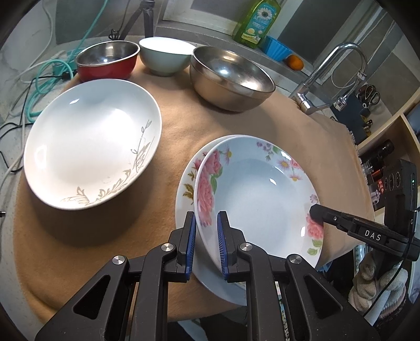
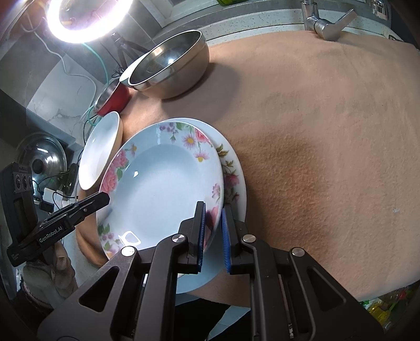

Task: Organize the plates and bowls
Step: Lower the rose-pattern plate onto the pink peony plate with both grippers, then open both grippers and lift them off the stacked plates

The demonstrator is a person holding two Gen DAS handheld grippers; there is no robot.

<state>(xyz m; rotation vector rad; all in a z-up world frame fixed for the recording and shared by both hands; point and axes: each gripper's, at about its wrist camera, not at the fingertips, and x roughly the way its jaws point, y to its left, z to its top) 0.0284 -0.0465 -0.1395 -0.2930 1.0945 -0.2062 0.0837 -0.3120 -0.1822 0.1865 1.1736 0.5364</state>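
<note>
A floral deep plate (image 1: 257, 188) (image 2: 162, 181) lies on top of a second floral plate (image 1: 187, 181) (image 2: 233, 178) on the tan cloth. My left gripper (image 1: 206, 230) straddles the top plate's left rim, jaws slightly apart on either side of it. My right gripper (image 2: 213, 223) straddles the same plate's right rim, and its finger (image 1: 319, 211) shows in the left wrist view. The left gripper's finger (image 2: 101, 200) shows in the right wrist view. A white plate with a grey leaf pattern (image 1: 92, 141) (image 2: 101, 149) lies to the left.
At the back stand a red bowl (image 1: 107, 61) (image 2: 113, 98), a pale green bowl (image 1: 165, 56) and a steel bowl (image 1: 231, 76) (image 2: 170, 65). A faucet (image 1: 330, 76) (image 2: 325, 23) and a soap bottle (image 1: 256, 22) are behind. A ring light (image 2: 86, 18) glares at the upper left.
</note>
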